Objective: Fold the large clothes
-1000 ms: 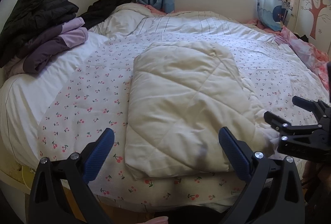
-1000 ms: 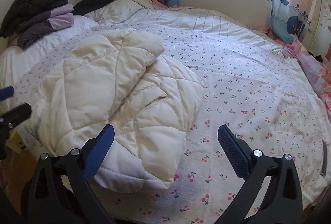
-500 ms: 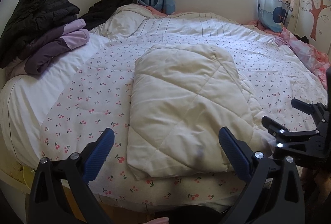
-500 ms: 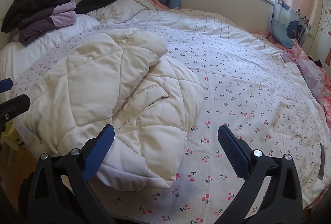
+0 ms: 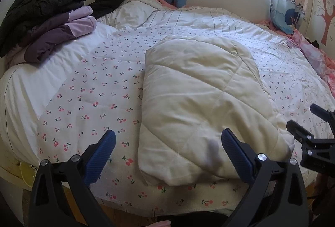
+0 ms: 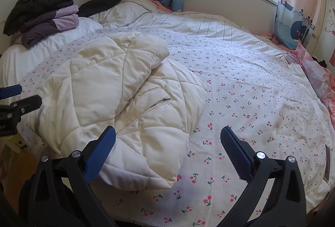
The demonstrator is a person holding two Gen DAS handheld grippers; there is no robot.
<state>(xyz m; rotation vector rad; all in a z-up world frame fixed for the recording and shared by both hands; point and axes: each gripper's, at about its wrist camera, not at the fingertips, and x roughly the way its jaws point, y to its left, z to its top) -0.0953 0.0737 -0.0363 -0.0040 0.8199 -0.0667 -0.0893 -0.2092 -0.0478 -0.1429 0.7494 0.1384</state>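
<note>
- Both cameras sit slightly farther back than 1 second ago; the cream jacket (image 5: 201, 101) keeps its place.
- It lies folded on the cherry-print bed (image 5: 88, 105), near the front edge.
- Left gripper (image 5: 167, 153) and right gripper (image 6: 167, 151) are wide apart, holding nothing.

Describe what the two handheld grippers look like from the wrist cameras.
Both look alike. The left gripper and right gripper each have two matte black angular arms with triangular cut-outs and silver round bolt heads. The fingers carry flat blue pads with a fine cross-hatched texture. No cables, markings or sleeves show.
</note>
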